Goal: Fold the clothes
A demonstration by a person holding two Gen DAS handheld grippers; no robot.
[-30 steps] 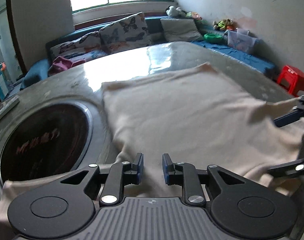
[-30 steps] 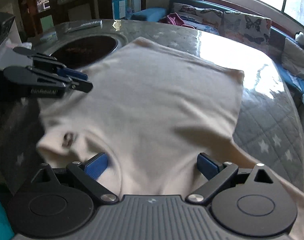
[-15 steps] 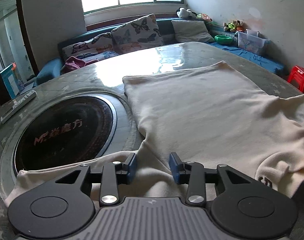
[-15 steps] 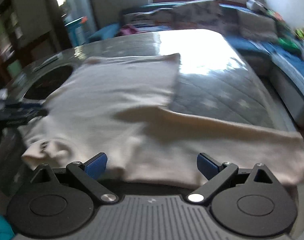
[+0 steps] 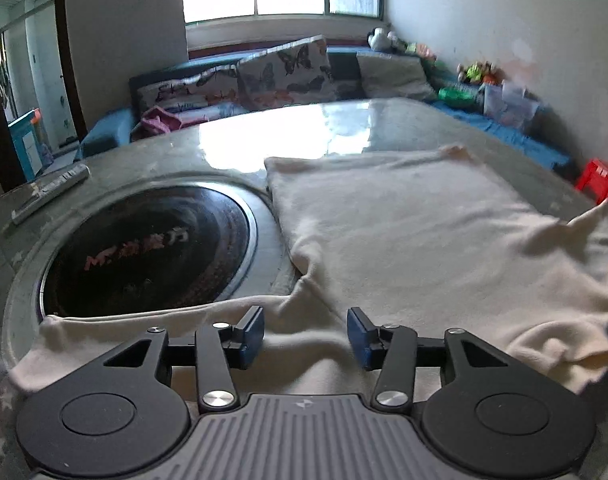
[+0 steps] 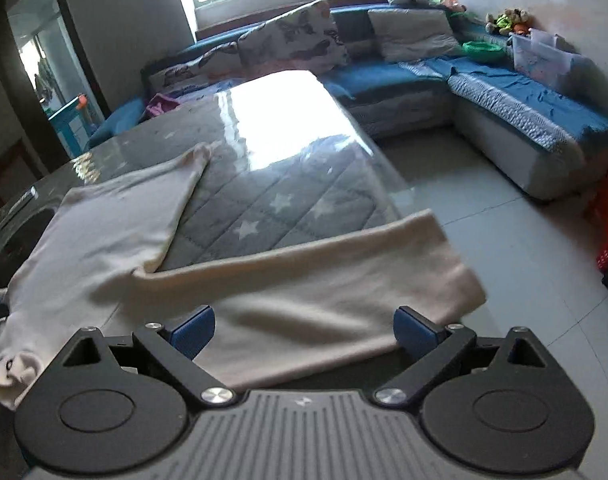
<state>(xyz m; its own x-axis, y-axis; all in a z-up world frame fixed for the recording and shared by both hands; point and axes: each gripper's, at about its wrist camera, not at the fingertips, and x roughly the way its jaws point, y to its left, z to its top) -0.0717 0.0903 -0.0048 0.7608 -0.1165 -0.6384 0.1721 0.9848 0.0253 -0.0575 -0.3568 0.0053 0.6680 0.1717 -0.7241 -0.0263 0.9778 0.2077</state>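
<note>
1. Left wrist view: the left gripper (image 5: 306, 334) has its jaws partly spread with nothing pinched between the blue pads; it sits over the near edge of the table (image 5: 312, 136), right above the cream long-sleeve top (image 5: 404, 232).
2. Same view: the top lies flat across the table's right half, one sleeve (image 5: 115, 326) stretched left along the near rim of the round black induction cooktop (image 5: 147, 252) set into the table. A remote control (image 5: 49, 196) sits by the far left edge.
3. Right wrist view: the right gripper (image 6: 304, 330) is wide open and holds nothing. The other sleeve (image 6: 324, 280) runs out toward the table's right edge just ahead of it, the cuff reaching past the edge.
4. Same view: the shirt body lies left on the star-patterned quilted cover (image 6: 271, 196); blue corner sofa (image 6: 504, 92) behind.
</note>
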